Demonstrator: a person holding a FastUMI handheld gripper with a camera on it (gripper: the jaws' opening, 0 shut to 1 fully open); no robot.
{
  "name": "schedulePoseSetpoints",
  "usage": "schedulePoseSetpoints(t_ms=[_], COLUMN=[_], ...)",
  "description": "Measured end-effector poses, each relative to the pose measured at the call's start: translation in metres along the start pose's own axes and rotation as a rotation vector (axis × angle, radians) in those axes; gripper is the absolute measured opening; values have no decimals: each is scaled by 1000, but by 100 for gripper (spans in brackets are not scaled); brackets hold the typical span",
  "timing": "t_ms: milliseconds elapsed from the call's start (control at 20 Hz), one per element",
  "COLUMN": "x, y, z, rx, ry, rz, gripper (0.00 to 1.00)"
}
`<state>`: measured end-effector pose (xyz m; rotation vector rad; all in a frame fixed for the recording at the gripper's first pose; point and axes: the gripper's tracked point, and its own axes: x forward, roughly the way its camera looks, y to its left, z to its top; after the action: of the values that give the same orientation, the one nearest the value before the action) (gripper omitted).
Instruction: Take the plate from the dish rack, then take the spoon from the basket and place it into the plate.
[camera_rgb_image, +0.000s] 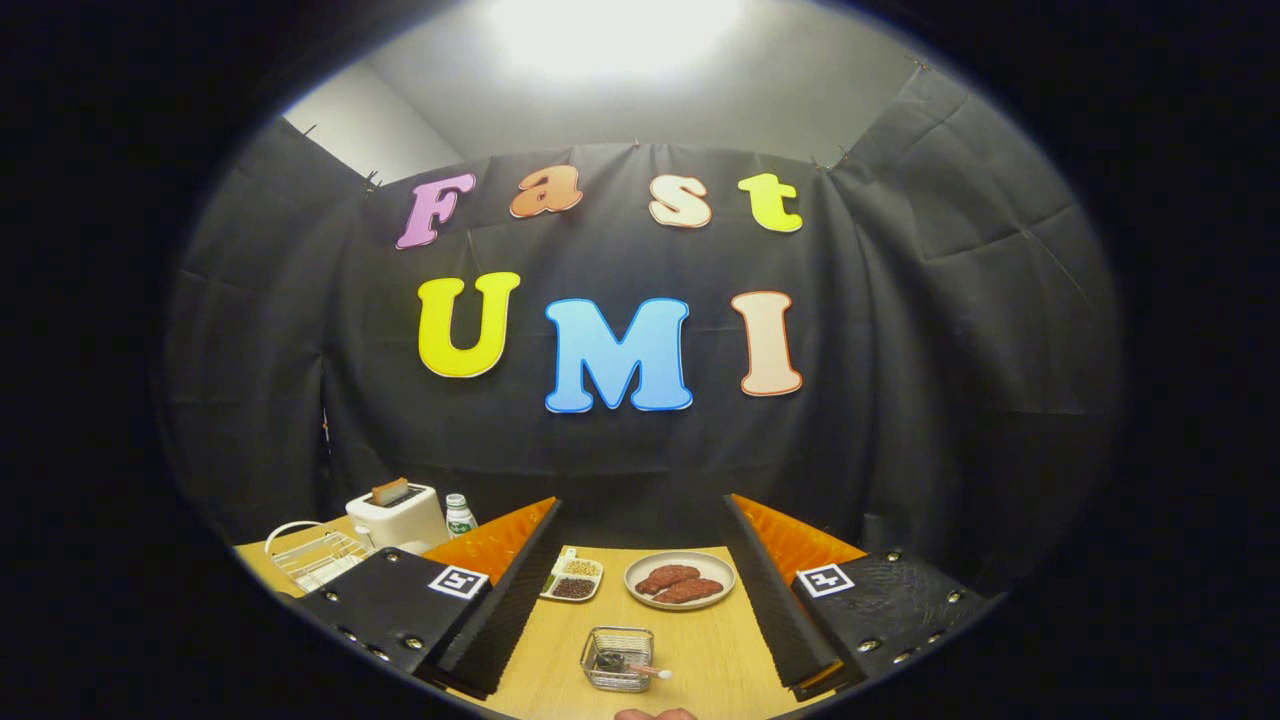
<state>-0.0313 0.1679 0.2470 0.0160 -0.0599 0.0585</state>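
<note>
My gripper (642, 512) is open, its two fingers spread wide above a wooden table (700, 650). Between the fingers, close in, stands a small wire basket (618, 658) with a spoon (640, 668) lying in it, handle poking out to the right. Beyond the basket sits a grey plate (680, 580) carrying two reddish-brown patties. A white wire dish rack (315, 556) stands left of the left finger; a white curved edge rises at its back, and I cannot tell whether that is a plate.
A small divided tray (573, 578) of beans and grains lies left of the grey plate. A white toaster (397, 515) holding a slice of bread and a small bottle (460, 515) stand behind the dish rack. A fingertip (655, 714) shows at the near table edge.
</note>
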Motion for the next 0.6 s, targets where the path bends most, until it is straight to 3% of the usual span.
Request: schedulePoseSetpoints(t_ms=[350, 600], x=[17, 24], y=[76, 136], z=[-7, -41], rx=[9, 68], ry=[150, 370], rz=[71, 165], gripper=[96, 96])
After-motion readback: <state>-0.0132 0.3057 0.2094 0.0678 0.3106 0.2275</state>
